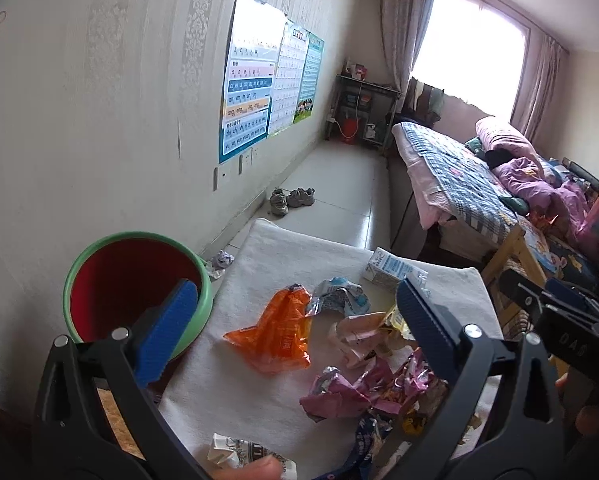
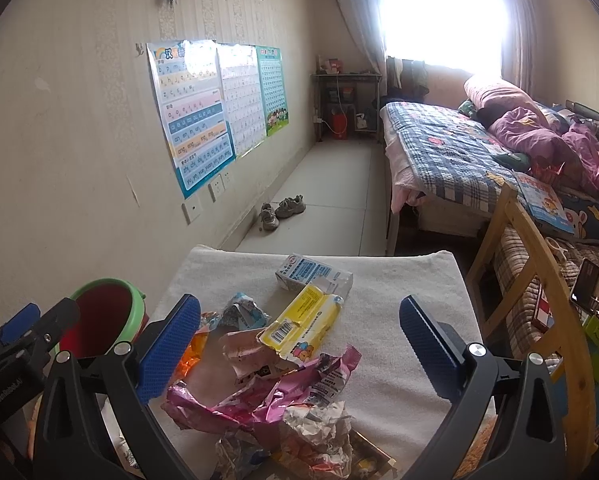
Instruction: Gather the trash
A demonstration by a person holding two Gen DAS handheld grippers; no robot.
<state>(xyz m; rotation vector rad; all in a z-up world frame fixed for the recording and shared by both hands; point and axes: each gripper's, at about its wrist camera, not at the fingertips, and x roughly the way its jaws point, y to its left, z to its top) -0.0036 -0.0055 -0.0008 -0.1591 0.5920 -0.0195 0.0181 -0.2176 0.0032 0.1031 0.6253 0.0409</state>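
A heap of wrappers lies on a white cloth-covered table (image 1: 283, 248). An orange wrapper (image 1: 277, 334) lies between the wide-apart fingers of my left gripper (image 1: 295, 328), which is open and empty above it. Pink foil wrappers (image 1: 363, 388), a bluish wrapper (image 1: 339, 296) and a small carton (image 1: 391, 270) lie to its right. A green-rimmed red bin (image 1: 131, 280) stands left of the table. My right gripper (image 2: 299, 344) is open and empty above a yellow wrapper (image 2: 303, 324), pink foil (image 2: 259, 396), crumpled paper (image 2: 319, 428) and the carton (image 2: 311, 274). The bin (image 2: 103, 312) shows at left.
A crumpled scrap (image 1: 223, 260) lies on the floor by the wall. Shoes (image 2: 279, 208) sit on the tiled floor beyond the table. A bed (image 2: 459, 148) and a wooden chair frame (image 2: 535, 264) stand to the right. Posters (image 2: 203, 112) hang on the left wall.
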